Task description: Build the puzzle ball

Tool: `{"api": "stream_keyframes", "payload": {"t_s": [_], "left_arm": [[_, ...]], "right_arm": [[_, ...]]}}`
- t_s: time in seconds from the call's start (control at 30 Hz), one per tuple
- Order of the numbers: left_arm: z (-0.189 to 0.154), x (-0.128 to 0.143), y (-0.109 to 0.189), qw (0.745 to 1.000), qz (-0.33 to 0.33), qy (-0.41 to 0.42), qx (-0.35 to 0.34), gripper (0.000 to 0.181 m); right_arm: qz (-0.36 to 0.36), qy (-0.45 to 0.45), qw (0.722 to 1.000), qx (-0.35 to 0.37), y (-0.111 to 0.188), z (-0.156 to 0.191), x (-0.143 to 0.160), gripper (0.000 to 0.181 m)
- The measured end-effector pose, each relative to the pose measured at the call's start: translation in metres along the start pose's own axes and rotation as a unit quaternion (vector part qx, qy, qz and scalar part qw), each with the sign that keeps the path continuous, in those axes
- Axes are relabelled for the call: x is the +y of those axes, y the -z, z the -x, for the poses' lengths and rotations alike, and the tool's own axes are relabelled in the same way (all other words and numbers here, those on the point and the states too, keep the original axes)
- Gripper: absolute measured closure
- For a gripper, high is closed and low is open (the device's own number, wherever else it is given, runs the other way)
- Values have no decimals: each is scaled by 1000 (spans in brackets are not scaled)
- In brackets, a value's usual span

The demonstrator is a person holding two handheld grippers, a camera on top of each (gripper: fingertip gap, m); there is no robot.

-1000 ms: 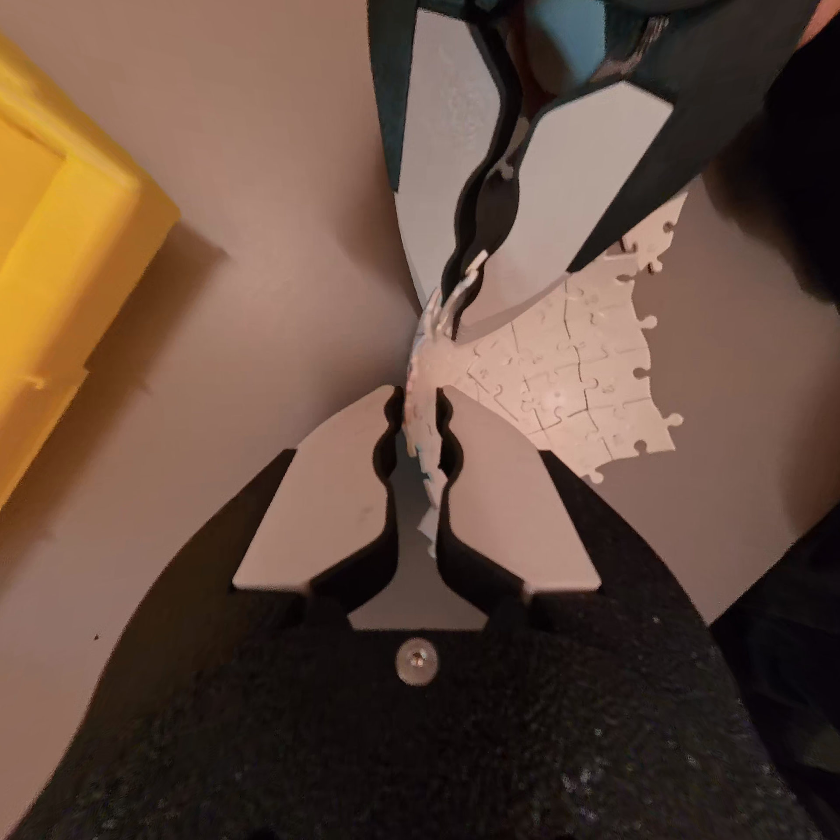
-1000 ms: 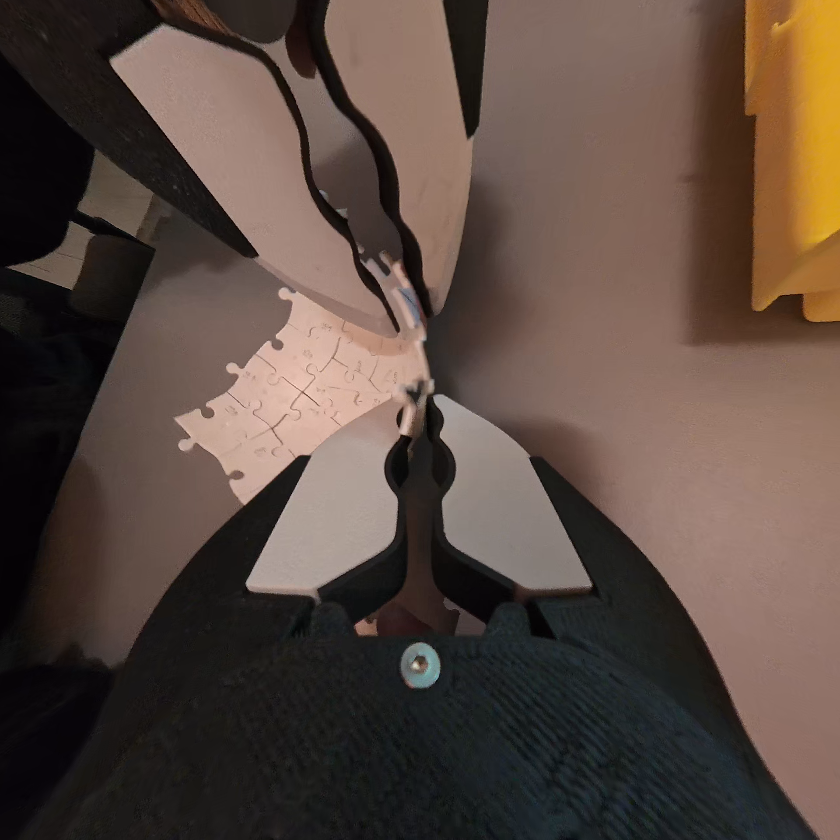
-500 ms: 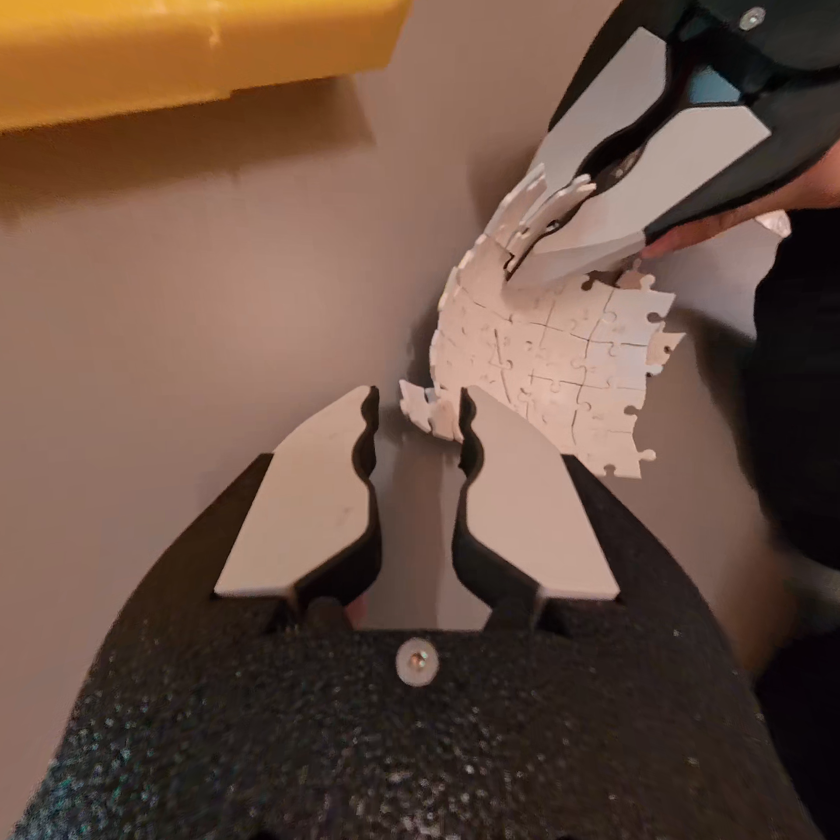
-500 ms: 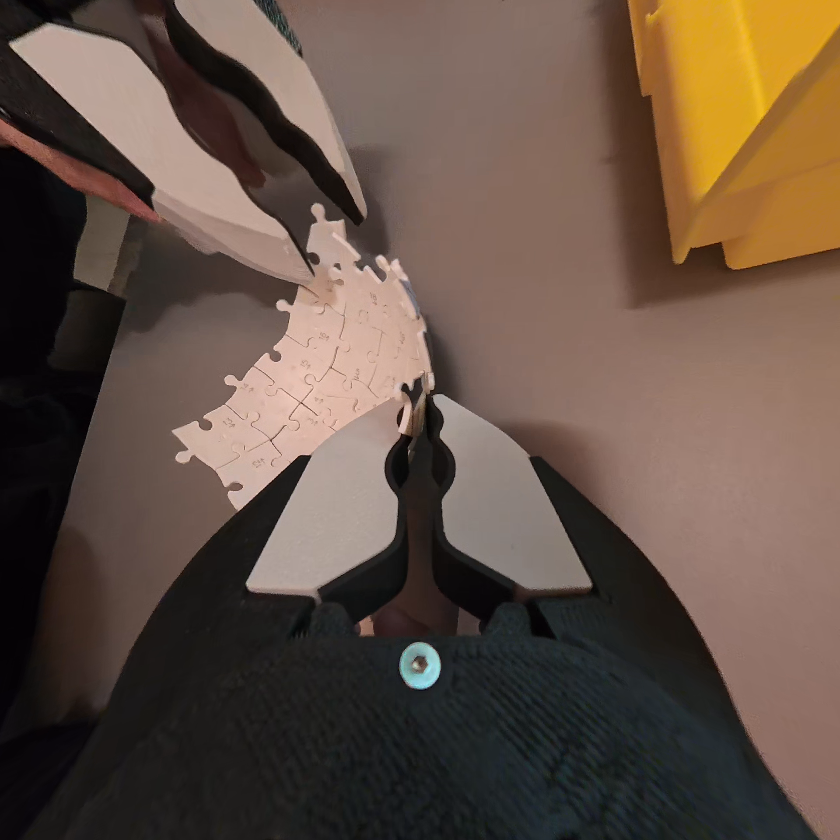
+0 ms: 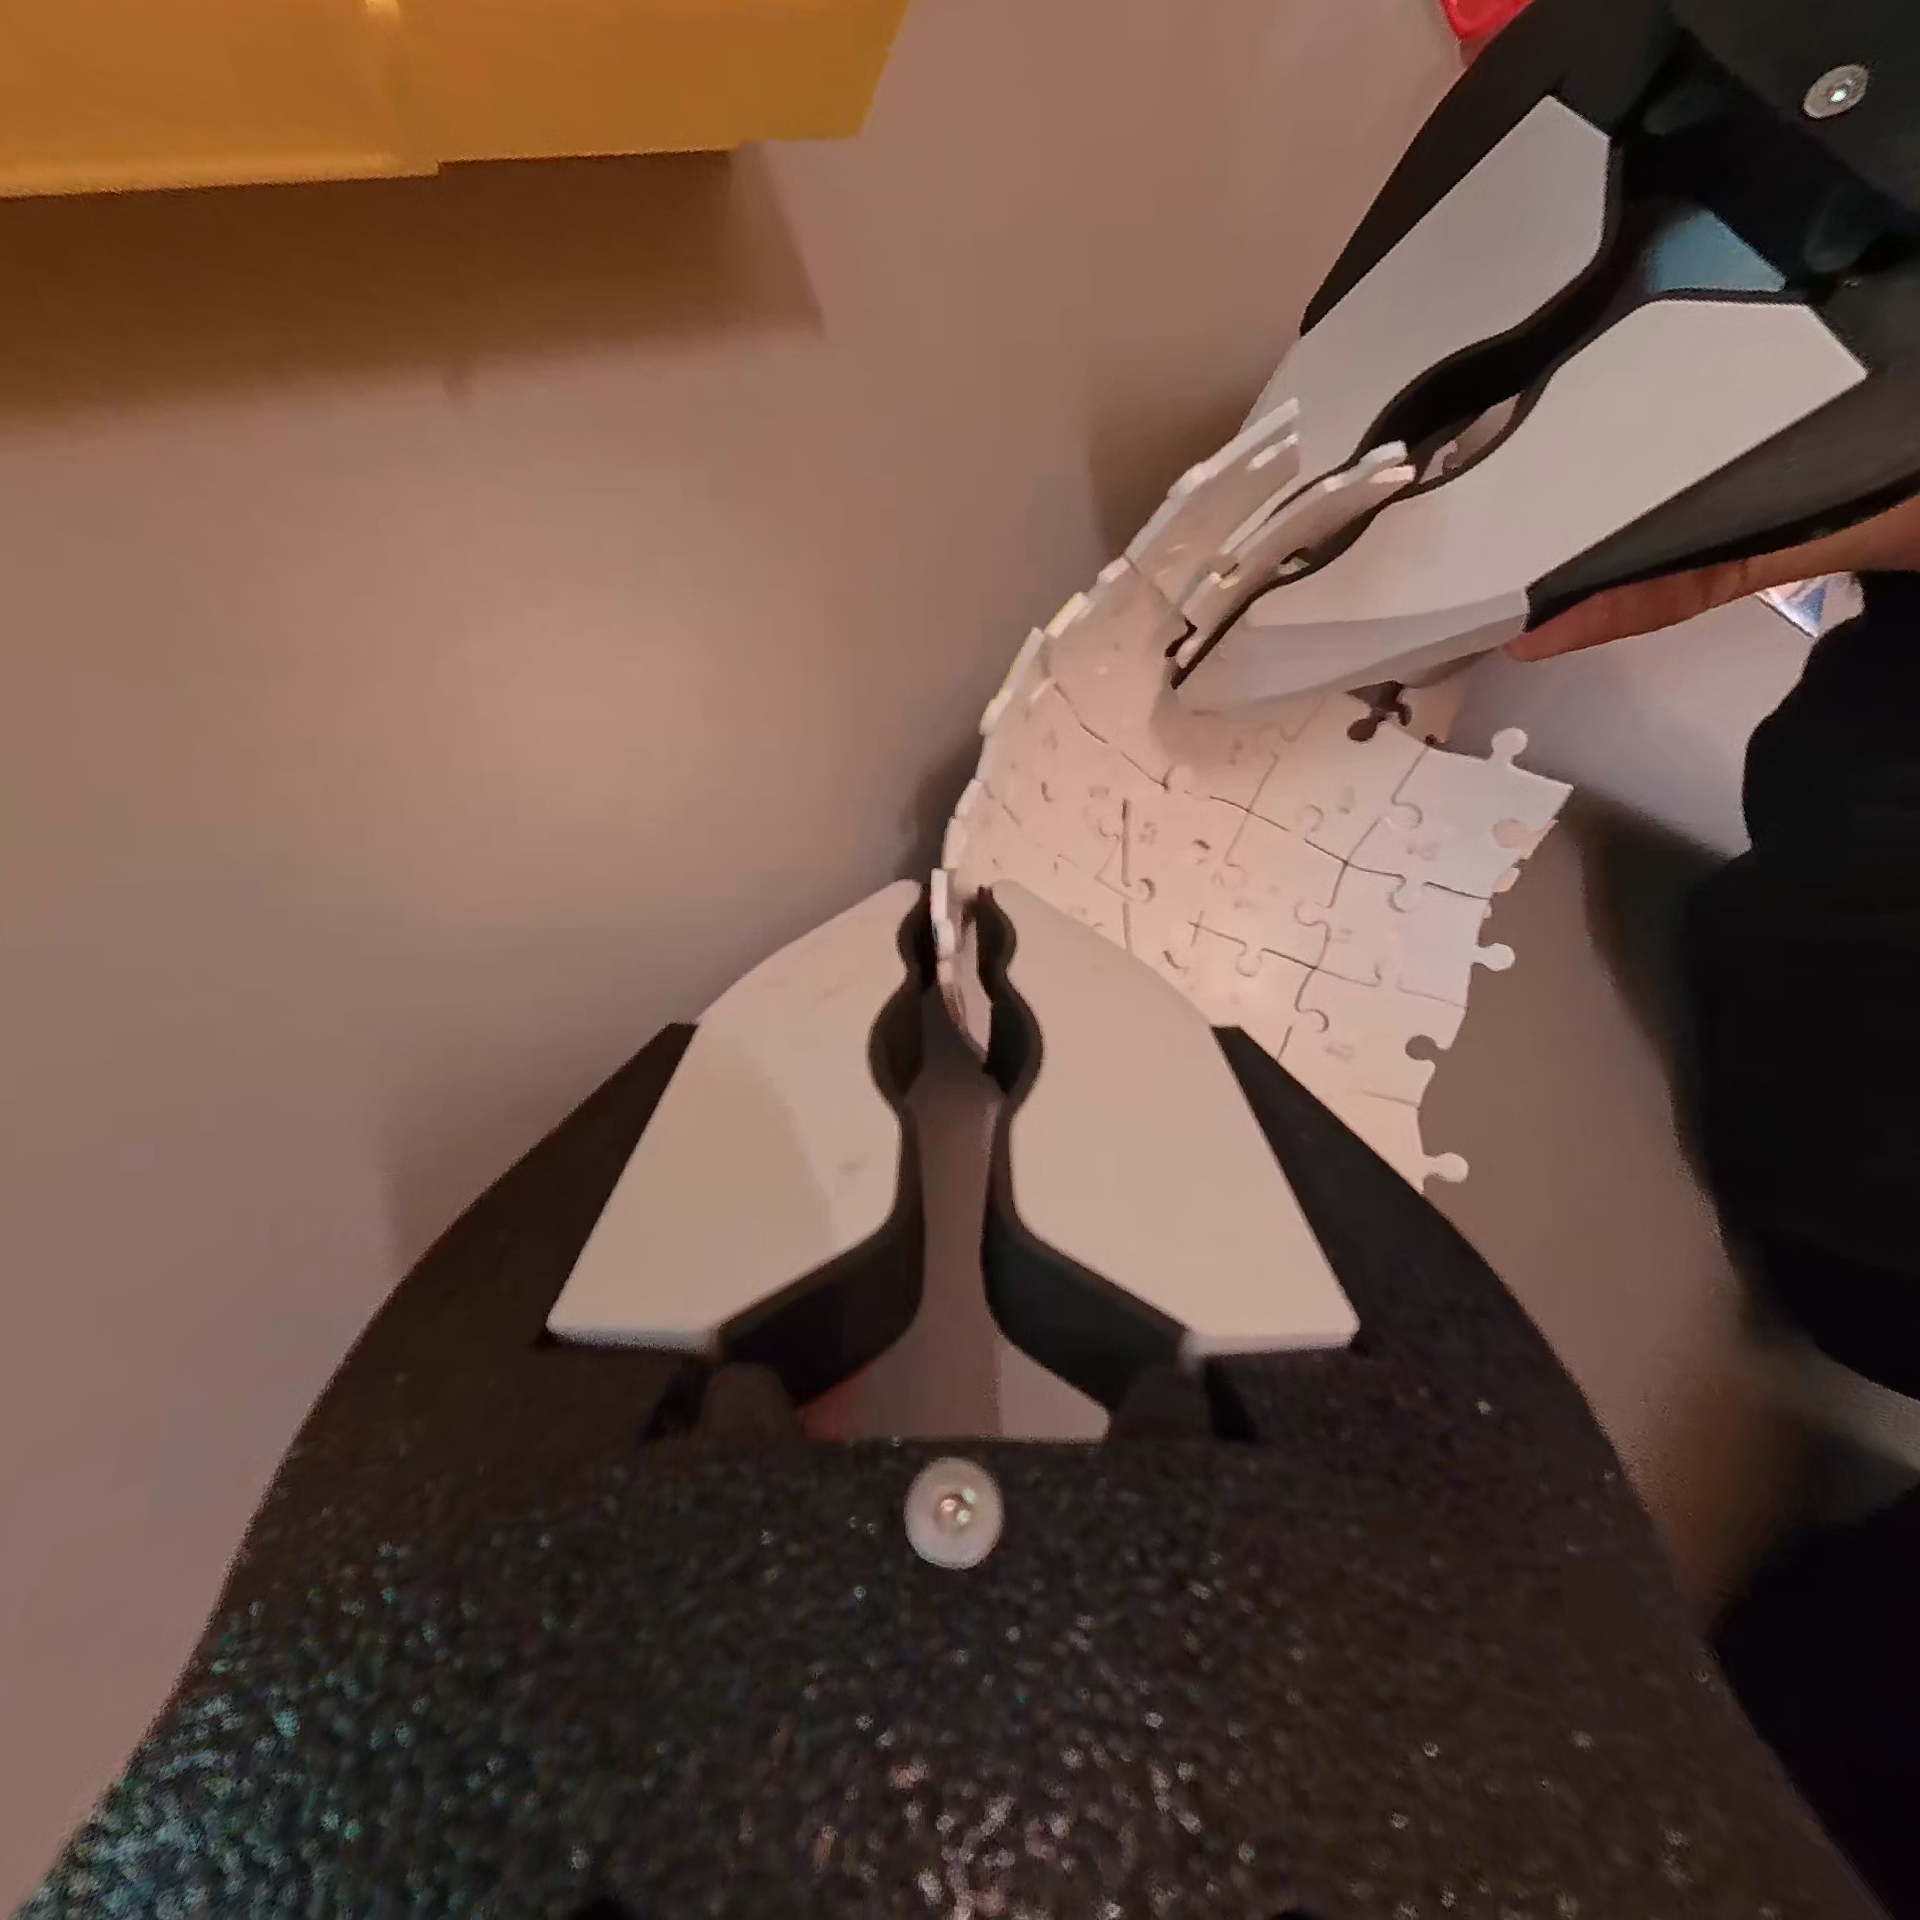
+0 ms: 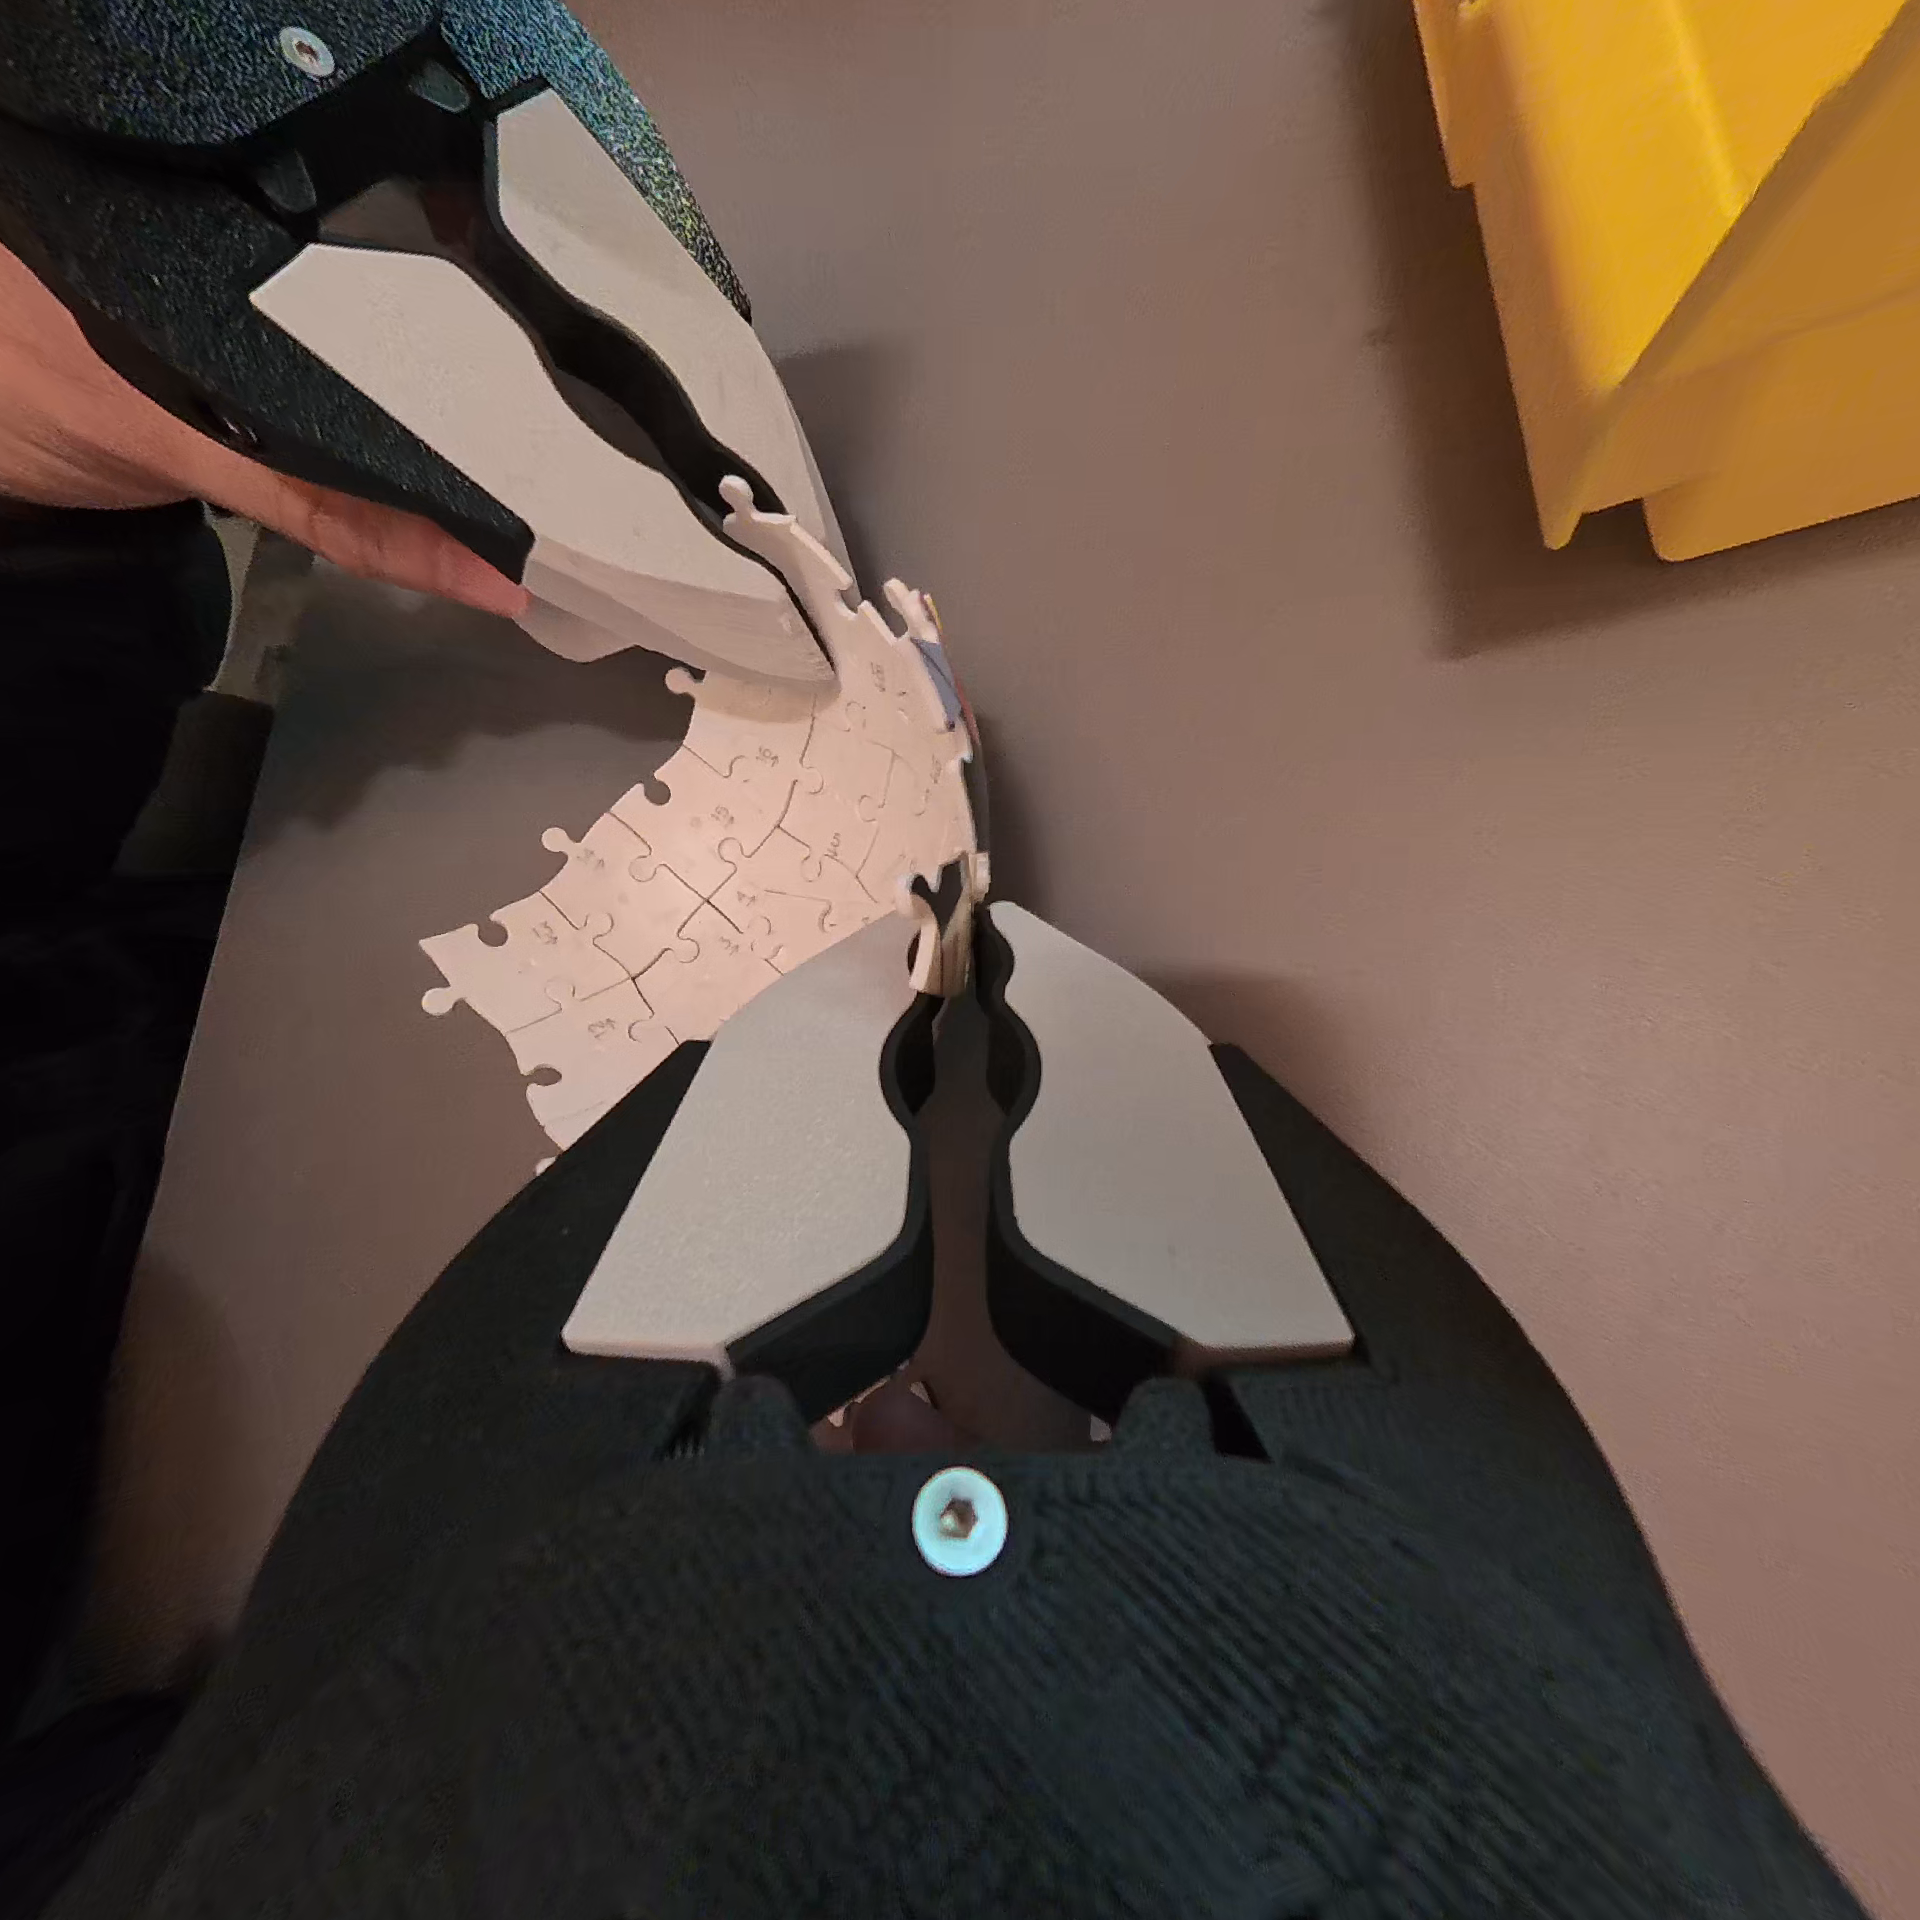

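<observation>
A curved, part-built puzzle ball section (image 5: 1299, 862) of joined white pieces hangs in the air between both grippers, blank inner side showing. My left gripper (image 5: 951, 909) is shut on its near edge. My right gripper (image 6: 966, 920) is shut on another edge of the same section (image 6: 727, 862). The right gripper (image 5: 1184, 655) enters the left wrist view from the upper right, clamped on the section's top. The left gripper (image 6: 816, 644) enters the right wrist view from the upper left. A strip of coloured outer face (image 6: 940, 675) shows on the section's rim.
A yellow plastic bin (image 5: 416, 83) stands on the grey-brown table (image 5: 468, 727) beyond the grippers; it also shows in the right wrist view (image 6: 1662, 260). A person's hand (image 6: 312, 509) holds the left gripper. Dark clothing (image 5: 1849, 987) is close on the right. Across from one pair of fingers to the other is roughly 6 cm.
One second ago both grippers held the section. Half a second ago my left gripper was open and off it. Now it is shut again on a different part of the edge.
</observation>
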State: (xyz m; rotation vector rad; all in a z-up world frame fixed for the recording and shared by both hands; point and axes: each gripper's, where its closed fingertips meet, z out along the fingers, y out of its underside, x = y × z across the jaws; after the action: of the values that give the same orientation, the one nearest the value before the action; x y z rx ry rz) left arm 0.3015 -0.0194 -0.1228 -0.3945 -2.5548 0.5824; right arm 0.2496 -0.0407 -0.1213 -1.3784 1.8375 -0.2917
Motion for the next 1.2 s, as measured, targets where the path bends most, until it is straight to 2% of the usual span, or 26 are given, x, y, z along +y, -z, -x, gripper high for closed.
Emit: {"api": "stream_keyframes", "payload": {"t_s": [0.2, 0.43, 0.47, 0.53, 0.67, 0.77, 0.9, 1.07, 1.13, 1.2], "left_arm": [[-3, -5, 2, 1000, -26, -6, 2, 179], [-3, -5, 2, 1000, -25, 6, 2, 178], [-2, -4, 2, 1000, -23, 11, -1, 176], [-2, -6, 3, 999, -30, 11, -1, 159], [-8, -18, 13, 997, -73, 12, 28, 155], [-7, -28, 23, 994, -101, -47, 19, 155], [-9, -36, 31, 984, -97, -145, 19, 157], [-17, -32, 24, 953, -14, -296, 59, 162], [-20, -31, 18, 942, 27, -325, 82, 163], [-22, -33, 10, 940, 54, -317, 109, 161]], "right_arm": [[-2, -5, 1000, 1, 1, -2, 1, 177], [-3, -4, 1000, 3, 1, -2, 1, 177], [-5, -4, 1000, 1, 1, -1, 0, 177], [-2, -5, 1000, 2, 1, -2, 1, 176], [-4, 1, 1000, -1, 0, -3, 1, 177], [-1, 19, 1000, -6, -2, -1, 2, 177], [0, 57, 998, -12, -5, 4, 0, 177], [6, 64, 998, -23, -9, 9, 0, 176], [8, 56, 998, -28, -11, 9, 0, 176], [9, 47, 998, -30, -12, 9, 0, 176]]}}
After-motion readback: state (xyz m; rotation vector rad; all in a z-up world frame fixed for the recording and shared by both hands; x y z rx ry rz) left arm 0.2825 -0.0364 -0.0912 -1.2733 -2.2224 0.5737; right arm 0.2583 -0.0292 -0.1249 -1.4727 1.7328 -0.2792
